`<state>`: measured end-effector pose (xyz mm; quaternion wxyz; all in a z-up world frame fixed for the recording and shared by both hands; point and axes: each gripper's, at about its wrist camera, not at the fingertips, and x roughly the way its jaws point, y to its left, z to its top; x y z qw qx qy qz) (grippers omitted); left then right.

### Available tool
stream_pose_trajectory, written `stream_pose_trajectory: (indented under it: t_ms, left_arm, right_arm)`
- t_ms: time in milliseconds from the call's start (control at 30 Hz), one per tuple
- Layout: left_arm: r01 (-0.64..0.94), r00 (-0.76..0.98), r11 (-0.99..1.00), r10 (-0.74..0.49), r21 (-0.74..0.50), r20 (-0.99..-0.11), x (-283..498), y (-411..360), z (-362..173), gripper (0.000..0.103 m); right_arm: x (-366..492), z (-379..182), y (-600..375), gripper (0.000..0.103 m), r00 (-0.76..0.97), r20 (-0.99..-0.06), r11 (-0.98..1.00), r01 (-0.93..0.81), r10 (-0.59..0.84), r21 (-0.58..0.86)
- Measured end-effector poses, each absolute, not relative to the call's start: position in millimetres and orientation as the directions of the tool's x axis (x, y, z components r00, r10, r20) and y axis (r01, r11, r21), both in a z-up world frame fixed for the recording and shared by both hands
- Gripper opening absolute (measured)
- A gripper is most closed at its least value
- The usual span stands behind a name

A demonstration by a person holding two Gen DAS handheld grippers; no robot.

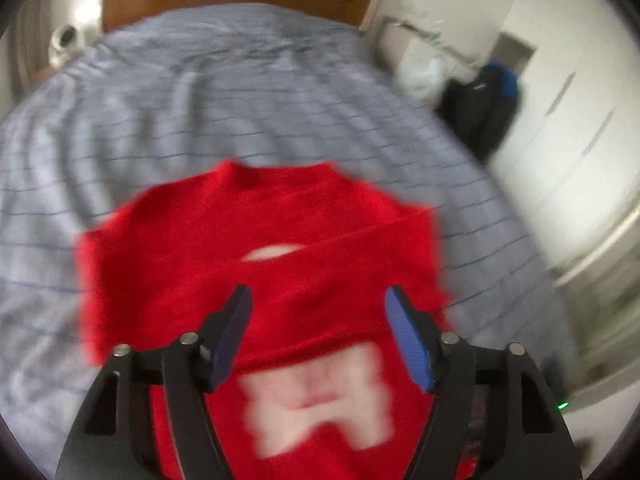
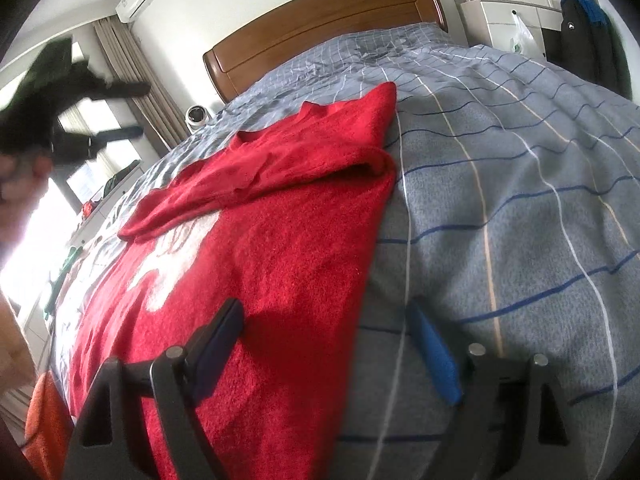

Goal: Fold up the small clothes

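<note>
Your right hand-held gripper (image 2: 332, 344) sits lowest in its own view, jaws spread wide with nothing between the pads. Its dark pad lies over the red sweater (image 2: 280, 248); its blue pad lies over the bedspread (image 2: 520, 208), so the gripper straddles the garment's right edge. Whether either pad touches the fabric cannot be told.

Your left hand-held gripper (image 1: 318, 336) is also spread, with no cloth pinched. It hangs above the sweater (image 1: 256, 240), which fills the space between and beyond its fingers. That view is blurred, so the white design (image 1: 316, 400) on the chest reads only as a pale patch. In the right wrist view the same gripper (image 2: 120, 112) appears as a dark blur at upper left, raised clear of the bed, with part of your hand (image 2: 20, 188) below it.

The sweater lies flat on the grey checked bedspread, neck toward the wooden headboard (image 2: 324, 20). One sleeve (image 2: 256, 176) is folded across the chest, partly covering the design.
</note>
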<state>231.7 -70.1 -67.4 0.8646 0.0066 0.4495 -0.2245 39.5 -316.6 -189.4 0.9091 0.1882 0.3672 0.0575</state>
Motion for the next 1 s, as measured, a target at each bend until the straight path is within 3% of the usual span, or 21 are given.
stream_pose_trajectory:
  t_ms: [100, 167, 300, 467, 600, 667, 733, 800, 933, 1000]
  left_arm:
    - [0.346, 0.587, 0.937, -0.169, 0.057, -0.791, 207, -32, -92, 0.082]
    - [0.306, 0.616, 0.94, -0.076, 0.148, -0.784, 184, 1, -118, 0.086]
    - [0.247, 0.574, 0.966, -0.086, 0.072, -0.815, 154, 44, -170, 0.086]
    - [0.209, 0.686, 0.978, -0.132, 0.02, -0.716, 126, 56, -185, 0.095]
    - [0.21, 0.701, 0.977, -0.166, -0.022, -0.694, 120, 62, -187, 0.095]
    - [0.214, 0.703, 0.977, -0.173, -0.027, -0.689, 119, 62, -188, 0.096]
    - [0.214, 0.707, 0.976, -0.176, -0.03, -0.685, 122, 62, -189, 0.096]
    - [0.213, 0.711, 0.977, -0.177, -0.031, -0.681, 126, 64, -193, 0.096]
    - [0.213, 0.716, 0.977, -0.174, -0.026, -0.676, 125, 64, -194, 0.096]
    - [0.212, 0.716, 0.977, -0.173, -0.026, -0.676, 126, 64, -194, 0.096]
  right_arm:
    - [41, -188, -318, 0.084, 0.711, -0.654, 0.916, 0.033, 0.259, 0.399]
    - [46, -174, -319, 0.083, 0.656, -0.712, 0.921, 0.066, 0.25, 0.384]
    - [56, -124, -321, 0.083, 0.696, -0.645, 0.869, 0.06, 0.316, 0.491]
    - [143, -129, -317, 0.082, 0.61, -0.565, 0.648, 0.108, 0.556, 0.754]
    - [200, -165, -301, 0.069, 0.517, -0.637, 0.629, 0.222, 0.572, 0.745]
    - [209, -182, -297, 0.05, 0.496, -0.634, 0.586, 0.274, 0.593, 0.763]
    - [211, -187, -288, 0.006, 0.466, -0.629, 0.58, 0.265, 0.622, 0.771]
    - [205, -170, -287, 0.006, 0.502, -0.657, 0.65, 0.222, 0.562, 0.726]
    - [196, -161, -287, 0.006, 0.494, -0.807, 0.843, 0.237, 0.323, 0.483]
    - [196, -169, -278, 0.008, 0.467, -0.832, 0.886, 0.188, 0.299, 0.424]
